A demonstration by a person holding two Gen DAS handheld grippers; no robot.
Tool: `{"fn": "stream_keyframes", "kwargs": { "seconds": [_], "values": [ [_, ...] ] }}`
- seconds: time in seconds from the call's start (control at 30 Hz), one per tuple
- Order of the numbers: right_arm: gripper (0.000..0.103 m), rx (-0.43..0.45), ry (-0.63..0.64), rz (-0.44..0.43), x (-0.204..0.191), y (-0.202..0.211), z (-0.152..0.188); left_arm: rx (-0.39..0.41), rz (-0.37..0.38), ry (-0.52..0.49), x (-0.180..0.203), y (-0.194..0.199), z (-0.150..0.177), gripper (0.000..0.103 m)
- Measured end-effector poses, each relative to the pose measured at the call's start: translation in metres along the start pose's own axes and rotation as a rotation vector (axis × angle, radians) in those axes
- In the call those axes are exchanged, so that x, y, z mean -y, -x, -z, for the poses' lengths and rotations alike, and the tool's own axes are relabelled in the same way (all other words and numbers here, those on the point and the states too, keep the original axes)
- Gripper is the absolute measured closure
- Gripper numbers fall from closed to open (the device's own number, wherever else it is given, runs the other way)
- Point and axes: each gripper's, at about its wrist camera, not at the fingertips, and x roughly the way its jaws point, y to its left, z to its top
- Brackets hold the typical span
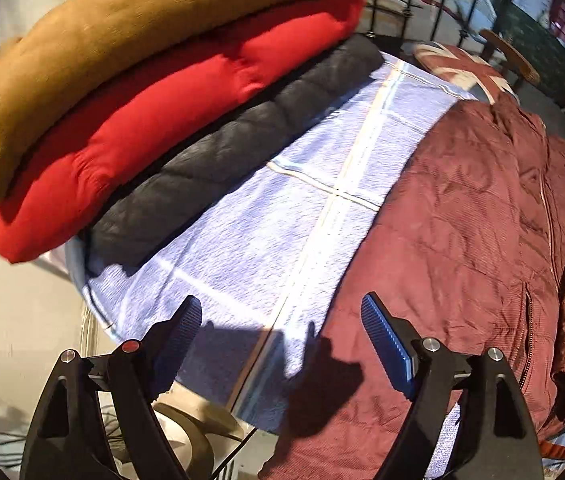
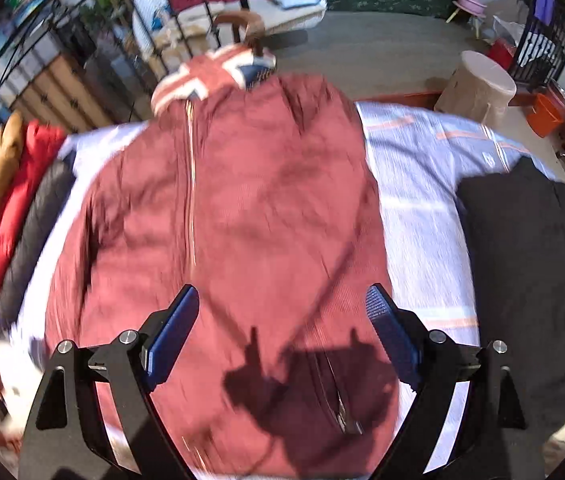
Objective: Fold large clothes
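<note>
A maroon zip-up jacket (image 2: 242, 220) lies front-up on a pale blue checked bedsheet (image 2: 422, 184), sleeves folded in, collar toward the far end. My right gripper (image 2: 282, 320) is open and empty above the jacket's lower half, its shadow on the cloth. In the left wrist view the jacket (image 1: 462, 220) fills the right side. My left gripper (image 1: 282, 332) is open and empty above the sheet (image 1: 262, 200) at the jacket's left hem edge.
A stack of folded garments, tan (image 1: 122, 40), red (image 1: 162, 128) and dark grey (image 1: 222, 152), sits at the left of the bed. A black garment (image 2: 522, 264) lies at the right. A Union Jack cushion (image 2: 210, 72) lies beyond the collar. A stool (image 2: 478, 84) stands off the bed.
</note>
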Motion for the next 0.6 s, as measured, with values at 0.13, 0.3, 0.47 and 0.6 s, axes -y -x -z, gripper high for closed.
{"fn": "stream_keyframes", "kwargs": {
  "seconds": [0.13,0.3,0.47,0.6],
  "values": [
    [0.018,-0.085,0.165,-0.037,-0.022,-0.007,0.053,0.0,-0.002,-0.018,-0.002,0.015,0.024,0.023],
    [0.018,-0.194,0.248,-0.142,-0.065,-0.038,0.095,-0.031,0.077,-0.185,0.083,0.018,0.069,0.017],
    [0.018,-0.265,0.023,-0.226,-0.058,-0.068,0.099,-0.026,-0.012,-0.338,0.158,-0.006,0.113,0.017],
    [0.018,-0.306,-0.13,-0.245,-0.036,-0.079,0.1,-0.059,-0.089,-0.351,0.17,-0.04,0.125,0.032]
  ]
}}
